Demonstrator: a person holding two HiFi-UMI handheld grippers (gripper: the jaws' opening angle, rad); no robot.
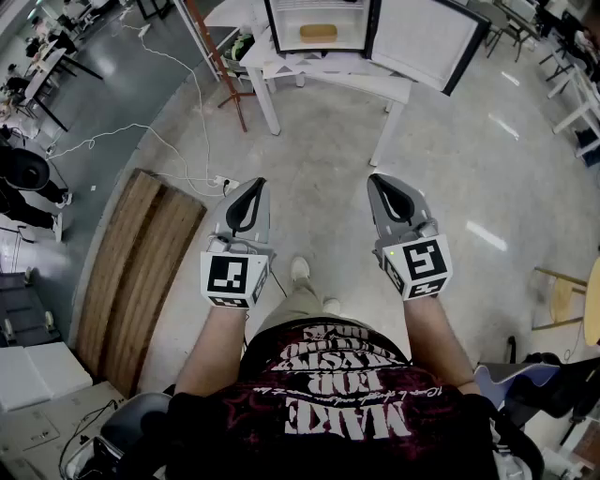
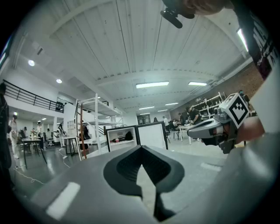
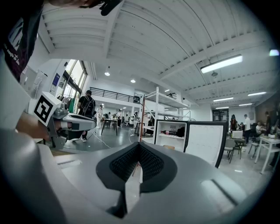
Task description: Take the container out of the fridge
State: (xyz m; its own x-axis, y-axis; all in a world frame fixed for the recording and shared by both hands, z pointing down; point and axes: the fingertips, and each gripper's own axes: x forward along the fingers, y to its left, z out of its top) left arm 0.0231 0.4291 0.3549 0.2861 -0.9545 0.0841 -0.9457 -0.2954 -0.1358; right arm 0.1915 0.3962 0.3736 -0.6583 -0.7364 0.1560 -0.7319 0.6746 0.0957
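Observation:
A small fridge (image 1: pixel 319 23) stands on a white table (image 1: pixel 375 86) far ahead, its door (image 1: pixel 427 42) swung open to the right. A tan container (image 1: pixel 318 34) lies on a shelf inside. My left gripper (image 1: pixel 251 187) and right gripper (image 1: pixel 378 180) are held side by side over the floor, well short of the table, both shut and empty. In the left gripper view the left gripper (image 2: pixel 141 148) points level at the open fridge (image 2: pixel 118 139). Beyond the right gripper (image 3: pixel 139 144), the fridge (image 3: pixel 170 133) and the container (image 3: pixel 168 147) show in the right gripper view.
Wooden boards (image 1: pixel 141 272) lie on the floor at my left, with white cables (image 1: pixel 183 141) running past them. A brown ladder frame (image 1: pixel 220 56) leans left of the table. A wooden chair (image 1: pixel 561 298) stands at the right. Desks and people fill the far hall.

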